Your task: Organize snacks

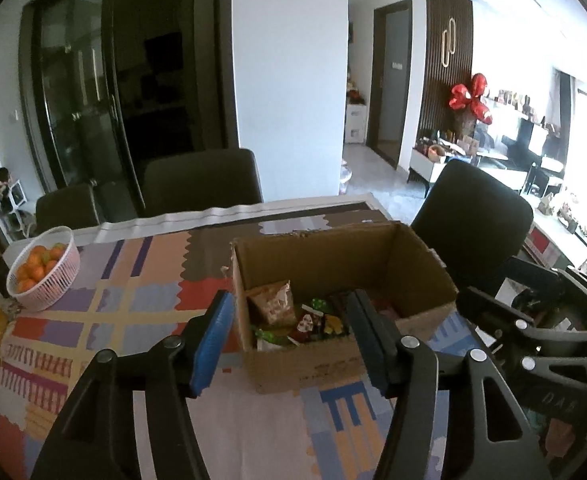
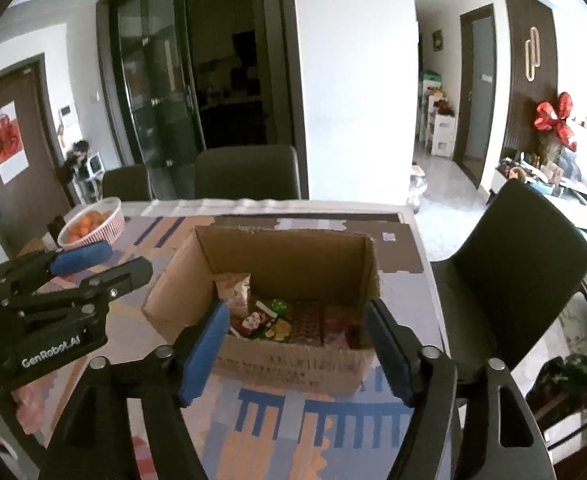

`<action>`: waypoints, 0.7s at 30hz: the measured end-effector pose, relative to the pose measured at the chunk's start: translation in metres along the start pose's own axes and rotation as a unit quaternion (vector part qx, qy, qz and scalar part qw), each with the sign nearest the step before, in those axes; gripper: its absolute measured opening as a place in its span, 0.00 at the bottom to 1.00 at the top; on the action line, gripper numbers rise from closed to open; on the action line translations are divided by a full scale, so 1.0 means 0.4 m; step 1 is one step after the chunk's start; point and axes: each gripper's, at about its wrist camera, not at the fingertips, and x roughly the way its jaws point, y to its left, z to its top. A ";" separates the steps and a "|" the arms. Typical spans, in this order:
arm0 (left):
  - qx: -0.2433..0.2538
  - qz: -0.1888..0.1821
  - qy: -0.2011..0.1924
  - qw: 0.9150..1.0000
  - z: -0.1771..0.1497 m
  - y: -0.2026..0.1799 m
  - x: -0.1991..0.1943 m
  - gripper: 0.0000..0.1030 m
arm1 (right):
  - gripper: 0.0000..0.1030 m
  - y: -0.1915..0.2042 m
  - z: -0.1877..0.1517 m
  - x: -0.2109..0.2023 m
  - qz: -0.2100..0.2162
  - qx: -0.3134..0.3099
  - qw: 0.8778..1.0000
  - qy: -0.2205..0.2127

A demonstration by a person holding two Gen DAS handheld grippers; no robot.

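Both claws are empty and apart from everything: your left claw point(image 1: 289, 336) stands about half open, your right claw point(image 2: 297, 354) wider, each aimed down at the box point(image 2: 293, 364) on the patterned cloth point(image 1: 133, 300).

Your snacks point(image 1: 293, 316) sit packed low in the box: small foil and plastic packets, glossy, crinkly and light. One paper-looking bag point(image 1: 273, 300) stands upright against the left wall; the rest lie flat and overlap. Expect them to slide against each other and crumple under pressure, so pinch a sealed edge or a corner, not the puffed middle.

Corrugated card makes the box stiff at the walls but easy to dent at the torn rim; take it by a side wall if you shift it. A white slatted basket point(image 1: 45, 276) of oranges stands well apart to the left.
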 end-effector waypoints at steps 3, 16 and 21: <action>0.004 0.010 -0.016 1.000 -0.028 -0.009 -0.055 0.64 | 0.75 0.002 -0.020 -0.052 -0.003 0.004 1.000 -0.016; 0.005 0.038 -0.064 0.997 -0.130 -0.033 -0.234 0.85 | 0.81 0.039 -0.115 -0.218 -0.024 -0.006 0.998 -0.060; 0.014 0.033 -0.075 0.997 -0.158 -0.040 -0.284 0.91 | 0.84 0.050 -0.149 -0.270 -0.036 -0.017 0.997 -0.072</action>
